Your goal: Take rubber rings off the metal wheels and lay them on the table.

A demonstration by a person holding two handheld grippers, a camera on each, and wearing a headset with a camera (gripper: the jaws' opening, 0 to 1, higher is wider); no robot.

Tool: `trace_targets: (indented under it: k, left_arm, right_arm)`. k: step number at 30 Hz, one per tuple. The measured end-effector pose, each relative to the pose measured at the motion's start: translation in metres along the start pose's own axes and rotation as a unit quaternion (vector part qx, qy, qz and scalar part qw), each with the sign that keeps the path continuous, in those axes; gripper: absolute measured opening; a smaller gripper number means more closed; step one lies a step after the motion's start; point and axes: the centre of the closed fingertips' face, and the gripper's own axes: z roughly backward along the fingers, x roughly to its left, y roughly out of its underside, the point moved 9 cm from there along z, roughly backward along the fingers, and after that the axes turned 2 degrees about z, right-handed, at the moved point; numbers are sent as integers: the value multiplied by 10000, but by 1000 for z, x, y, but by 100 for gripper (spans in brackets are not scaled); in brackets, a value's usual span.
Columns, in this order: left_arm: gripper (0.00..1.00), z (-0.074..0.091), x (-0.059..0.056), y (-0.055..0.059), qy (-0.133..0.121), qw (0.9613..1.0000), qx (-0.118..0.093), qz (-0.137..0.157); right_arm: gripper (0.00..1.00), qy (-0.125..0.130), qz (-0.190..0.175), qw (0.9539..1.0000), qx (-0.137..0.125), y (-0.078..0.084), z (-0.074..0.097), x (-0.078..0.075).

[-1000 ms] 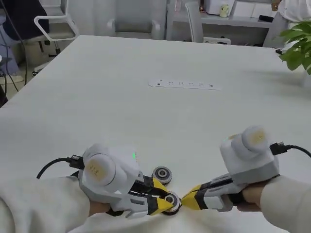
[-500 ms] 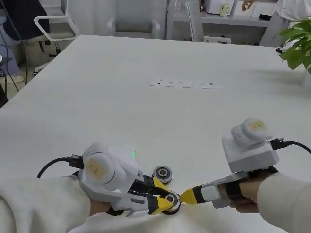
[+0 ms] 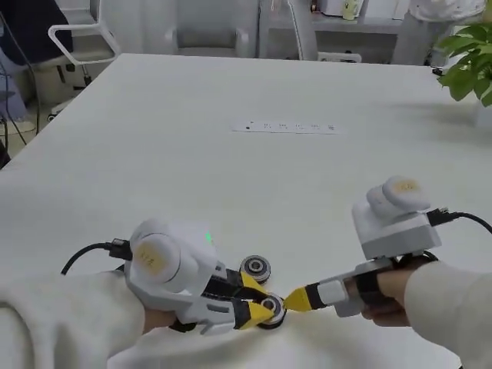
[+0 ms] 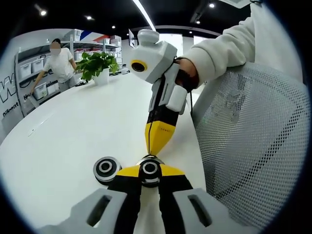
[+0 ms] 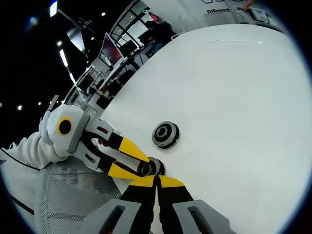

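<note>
My left gripper (image 3: pixel 265 307) is shut on a small metal wheel (image 3: pixel 270 306) with a black rubber ring, low over the table near its front edge. In the left gripper view the wheel (image 4: pixel 149 169) sits between the yellow jaws. My right gripper (image 3: pixel 290 300) comes in from the right, shut, its yellow tips touching that wheel's rim (image 5: pixel 148 167). I cannot tell whether they pinch the ring. A second ringed wheel (image 3: pixel 255 269) lies flat on the table just behind, also in the gripper views (image 4: pixel 107 168) (image 5: pixel 165 134).
The white table (image 3: pixel 231 177) stretches away bare, with a power strip (image 3: pixel 286 127) set in its middle. A potted plant (image 3: pixel 469 61) stands at the far right. Chairs (image 3: pixel 81 42) and a desk stand beyond the far edge. A person (image 4: pixel 61 61) stands by shelves.
The right gripper has rolled so that its body stands higher, and its jaws look narrower at the held wheel's rim. The left gripper and both wheels stay put.
</note>
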Motion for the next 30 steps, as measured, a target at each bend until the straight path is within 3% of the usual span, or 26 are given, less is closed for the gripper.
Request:
trace_targets:
  k: [30]
  left_arm:
    - [8, -3, 0, -2, -11, 10000, -33, -68]
  right_arm:
    - [0, -160, -86, 9998, -18, -2, 2, 4]
